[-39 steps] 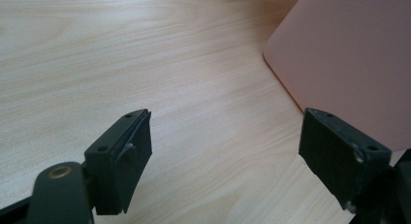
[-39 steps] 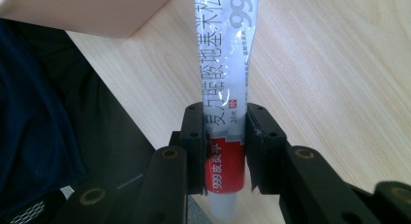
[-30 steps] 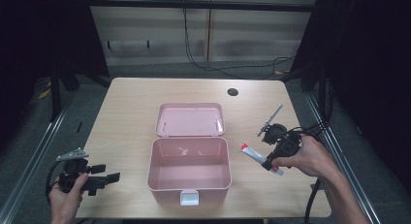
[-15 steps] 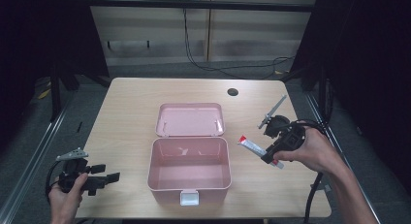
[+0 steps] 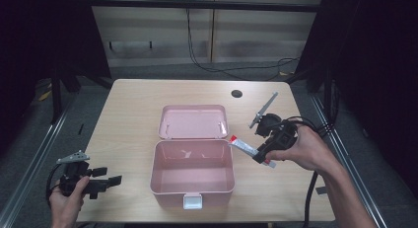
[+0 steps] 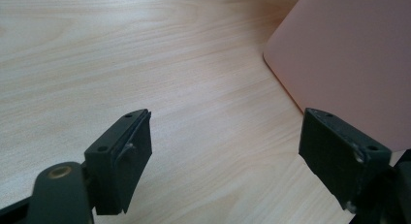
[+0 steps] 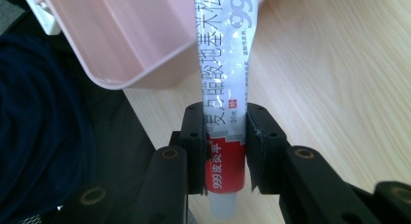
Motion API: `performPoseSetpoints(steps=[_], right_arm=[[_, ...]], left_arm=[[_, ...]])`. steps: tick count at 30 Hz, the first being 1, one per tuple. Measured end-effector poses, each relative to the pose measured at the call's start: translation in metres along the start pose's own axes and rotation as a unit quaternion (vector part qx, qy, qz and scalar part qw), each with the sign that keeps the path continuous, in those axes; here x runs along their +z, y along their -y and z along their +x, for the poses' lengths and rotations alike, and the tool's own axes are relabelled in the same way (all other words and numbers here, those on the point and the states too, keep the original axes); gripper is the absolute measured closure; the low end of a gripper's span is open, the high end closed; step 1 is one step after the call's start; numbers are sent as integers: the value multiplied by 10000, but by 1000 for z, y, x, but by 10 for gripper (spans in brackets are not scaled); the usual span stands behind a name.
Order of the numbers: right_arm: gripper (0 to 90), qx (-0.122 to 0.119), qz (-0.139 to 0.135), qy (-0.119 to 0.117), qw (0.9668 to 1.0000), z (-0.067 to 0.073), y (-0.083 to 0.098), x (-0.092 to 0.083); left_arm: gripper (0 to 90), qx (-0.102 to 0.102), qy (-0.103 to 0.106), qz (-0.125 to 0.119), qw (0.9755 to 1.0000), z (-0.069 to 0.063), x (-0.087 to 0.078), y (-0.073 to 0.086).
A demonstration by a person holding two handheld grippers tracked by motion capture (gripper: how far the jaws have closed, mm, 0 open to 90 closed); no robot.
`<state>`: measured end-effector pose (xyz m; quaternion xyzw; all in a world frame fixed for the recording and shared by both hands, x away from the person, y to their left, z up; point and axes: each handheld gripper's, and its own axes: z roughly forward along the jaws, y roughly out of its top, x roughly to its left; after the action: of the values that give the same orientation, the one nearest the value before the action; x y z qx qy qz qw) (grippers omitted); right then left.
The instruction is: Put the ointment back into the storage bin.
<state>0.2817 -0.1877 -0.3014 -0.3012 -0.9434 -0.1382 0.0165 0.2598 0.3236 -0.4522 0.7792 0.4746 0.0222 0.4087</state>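
One white tube point(image 7: 224, 83) with a red band and printed Chinese lettering was clamped crosswise between the two black jaws of the right tool point(image 5: 266, 150), the jaws pressing on its red-banded end near the cap; in the high view the tube point(image 5: 245, 147) hung clear above the tabletop point(image 5: 128, 119), tilted, its red-tipped far end pointing toward the right rim of the box. The right hand point(image 5: 300, 149) carried this tool just to the right of the box, a black cable trailing from it and a grey plate standing up behind it. One pink plastic box point(image 5: 192, 171) stood open at the middle of the tabletop, its inside bare, its lid point(image 5: 193, 122) folded back flat behind it and a white latch point(image 5: 192, 202) on its front wall; in the right tool's view a corner of the box point(image 7: 126, 40) lay just beside the tube. One left tool point(image 5: 101, 178) rested low at the near left corner of the tabletop in the left hand point(image 5: 66, 198), well apart from the box, its jaws spread wide with only wood grain between them point(image 6: 223, 156). One dark round hole point(image 5: 236, 94) marked the far right part of the tabletop.
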Motion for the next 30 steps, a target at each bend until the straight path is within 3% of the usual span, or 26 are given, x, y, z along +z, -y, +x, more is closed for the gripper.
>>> performPoseSetpoints(steps=[12,22,30], right_arm=[[718,-372,97,-103,9992,14,-29,10],[718,-548,110,-232,9982,23,-52,18],[718,-749,307,-366,9960,33,-68,29]], left_arm=[[192,47,-7,29,10000,0,0,-1],[192,41,-5,31,10000,0,0,0],[192,53,1,28,10000,0,0,-1]])
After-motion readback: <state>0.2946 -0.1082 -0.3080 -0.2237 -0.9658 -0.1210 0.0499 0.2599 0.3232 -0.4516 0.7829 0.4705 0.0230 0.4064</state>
